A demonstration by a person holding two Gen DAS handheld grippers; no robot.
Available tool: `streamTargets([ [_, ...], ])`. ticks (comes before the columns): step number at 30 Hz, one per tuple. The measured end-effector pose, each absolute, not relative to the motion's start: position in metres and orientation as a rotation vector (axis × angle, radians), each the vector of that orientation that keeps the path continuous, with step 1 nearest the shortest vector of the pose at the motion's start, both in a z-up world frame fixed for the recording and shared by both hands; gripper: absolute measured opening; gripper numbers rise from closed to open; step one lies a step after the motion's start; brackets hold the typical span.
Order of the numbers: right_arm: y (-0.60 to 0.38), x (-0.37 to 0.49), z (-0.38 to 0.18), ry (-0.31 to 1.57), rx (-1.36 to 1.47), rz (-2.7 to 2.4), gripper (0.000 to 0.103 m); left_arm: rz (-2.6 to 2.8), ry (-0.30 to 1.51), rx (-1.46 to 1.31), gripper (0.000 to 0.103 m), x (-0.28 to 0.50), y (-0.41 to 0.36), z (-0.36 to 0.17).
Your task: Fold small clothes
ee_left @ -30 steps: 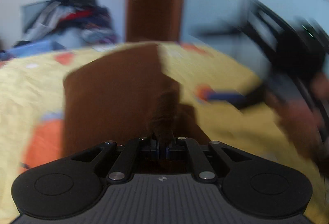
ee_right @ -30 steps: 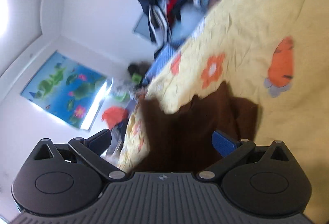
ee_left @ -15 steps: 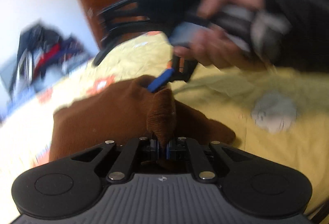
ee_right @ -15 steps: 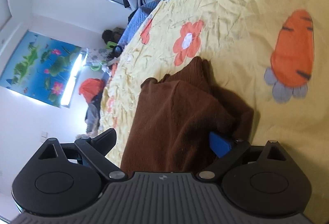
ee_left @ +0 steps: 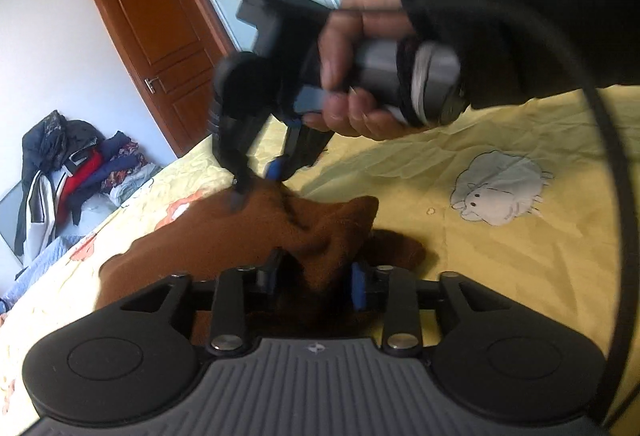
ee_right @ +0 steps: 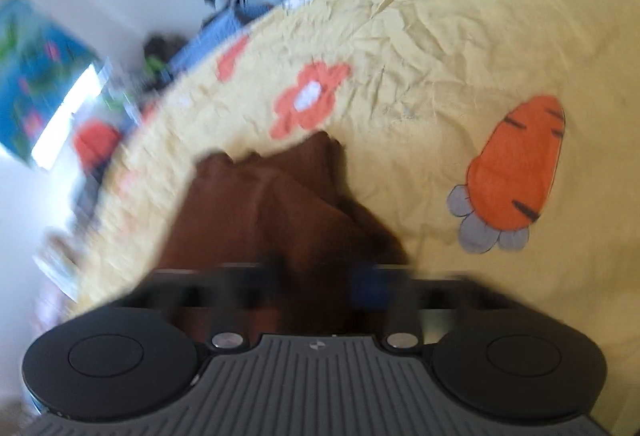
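A small brown knit garment [ee_left: 240, 232] lies bunched on the yellow printed bedsheet [ee_left: 500, 276]. My left gripper [ee_left: 316, 276] stands part open, with a fold of the brown cloth lying loose between its jaws. My right gripper [ee_left: 256, 184], held in a hand, reaches down onto the garment's far edge with its fingers spread on the cloth. In the blurred right wrist view the same garment [ee_right: 260, 212] runs under my right gripper [ee_right: 320, 280], whose jaws stand a little apart over a ridge of cloth.
A pile of clothes [ee_left: 76, 168] sits beyond the bed at the left, under a brown door [ee_left: 160, 48]. The sheet has an orange carrot print [ee_right: 516, 172] and a flower print [ee_right: 308, 100]. A black cable [ee_left: 608, 196] hangs at the right.
My left gripper was shut on the brown fold and has opened. My right gripper has narrowed from wide open and come down onto the garment's far edge.
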State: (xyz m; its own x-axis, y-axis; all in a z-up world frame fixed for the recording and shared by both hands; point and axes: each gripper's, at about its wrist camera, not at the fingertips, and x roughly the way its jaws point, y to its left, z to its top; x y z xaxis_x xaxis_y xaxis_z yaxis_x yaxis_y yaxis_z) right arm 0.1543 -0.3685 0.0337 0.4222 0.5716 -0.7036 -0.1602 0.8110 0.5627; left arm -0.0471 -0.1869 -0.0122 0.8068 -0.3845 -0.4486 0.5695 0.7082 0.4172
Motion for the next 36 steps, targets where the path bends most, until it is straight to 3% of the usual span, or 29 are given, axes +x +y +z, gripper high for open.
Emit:
streamTargets([
  [3, -0.379, 0.152, 0.041, 0.981, 0.462, 0.474, 0.019, -0.516, 0.314, 0.540, 0.063, -0.066, -0.162, -0.008],
  [5, -0.389, 0.153, 0.037, 0.975, 0.489, 0.461, 0.019, -0.469, 0.320, 0.522, 0.065, -0.073, -0.144, -0.009],
  [7, -0.396, 0.148, 0.028, 0.989, 0.545, 0.470, 0.034, -0.409, 0.346, 0.518, 0.065, -0.081, -0.125, -0.014],
  [9, -0.404, 0.132, 0.033, 0.950, 0.600, 0.475, 0.063, -0.342, 0.370, 0.532, 0.065, -0.082, -0.110, -0.018],
  [10, -0.409, 0.120, 0.040, 0.906, 0.613, 0.458, 0.069, -0.314, 0.380, 0.531, 0.065, -0.081, -0.105, -0.018],
  [16, -0.382, 0.047, 0.079, 0.844, 0.555, 0.650, 0.069, -0.279, 0.378, 0.507, 0.064, -0.080, -0.086, -0.010],
  [24, -0.354, 0.030, 0.055, 0.970, 0.508, 0.640, 0.067, -0.256, 0.379, 0.427, 0.062, -0.070, -0.081, 0.000],
  [25, -0.356, 0.028, 0.057, 0.957, 0.531, 0.643, 0.067, -0.249, 0.388, 0.419, 0.061, -0.067, -0.082, -0.001],
  [28, -0.358, 0.028, 0.061, 0.943, 0.524, 0.619, 0.066, -0.236, 0.466, 0.332, 0.038, -0.052, -0.082, -0.001],
  [29, -0.359, 0.027, 0.060, 0.947, 0.526, 0.618, 0.066, -0.246, 0.486, 0.290, 0.023, -0.050, -0.081, 0.001],
  [30, -0.358, 0.027, 0.059, 0.953, 0.521, 0.616, 0.066, -0.258, 0.500, 0.264, 0.018, -0.049, -0.081, 0.003],
  [36, -0.355, 0.025, 0.042, 1.017, 0.459, 0.627, 0.055, -0.247, 0.457, 0.205, 0.008, -0.059, -0.070, 0.026],
])
